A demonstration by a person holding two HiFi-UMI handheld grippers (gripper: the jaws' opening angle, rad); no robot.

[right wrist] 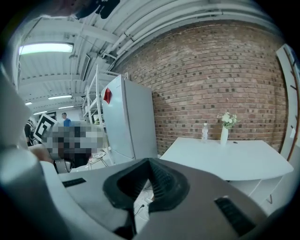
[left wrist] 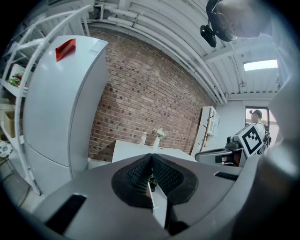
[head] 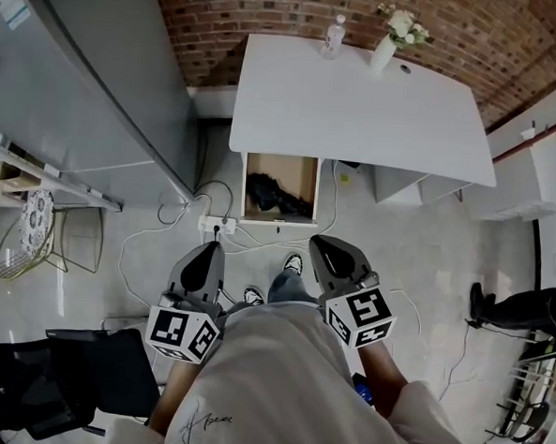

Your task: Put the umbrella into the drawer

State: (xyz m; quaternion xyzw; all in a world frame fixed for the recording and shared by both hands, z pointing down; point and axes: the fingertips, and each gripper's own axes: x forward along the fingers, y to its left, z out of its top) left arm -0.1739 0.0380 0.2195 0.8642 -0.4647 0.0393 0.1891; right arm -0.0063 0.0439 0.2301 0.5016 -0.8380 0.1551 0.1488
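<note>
Head view, looking steeply down. The white desk (head: 360, 109) stands against a brick wall (head: 272, 10). A drawer (head: 291, 170) is pulled out from under the desk's near edge, showing a wooden interior. The umbrella (head: 278, 198), black and folded, lies inside this drawer on its floor, toward the front and the picture's right. Part of the wooden bottom behind it is bare.

The left tongs (head: 205, 259) and the right tongs (head: 330, 255) are held side by side in front of the person's body, near the drawer but clear of it, and neither touches the umbrella. In the left gripper view, the ribbed pads of the left tongs meet at their tips with nothing between them. In the right gripper view, the right tongs are likewise closed and empty. Each carries its marker cube at the rear.

On the far edge of the desk stand a clear bottle (head: 333, 37) and, just beside it, a white vase (head: 382, 52) with pale flowers. A tall grey refrigerator (head: 80, 82) stands to the left of the desk. A power strip (head: 217, 225) with trailing white cables lies on the floor just in front of the drawer. A black chair (head: 71, 377) sits at lower left.
</note>
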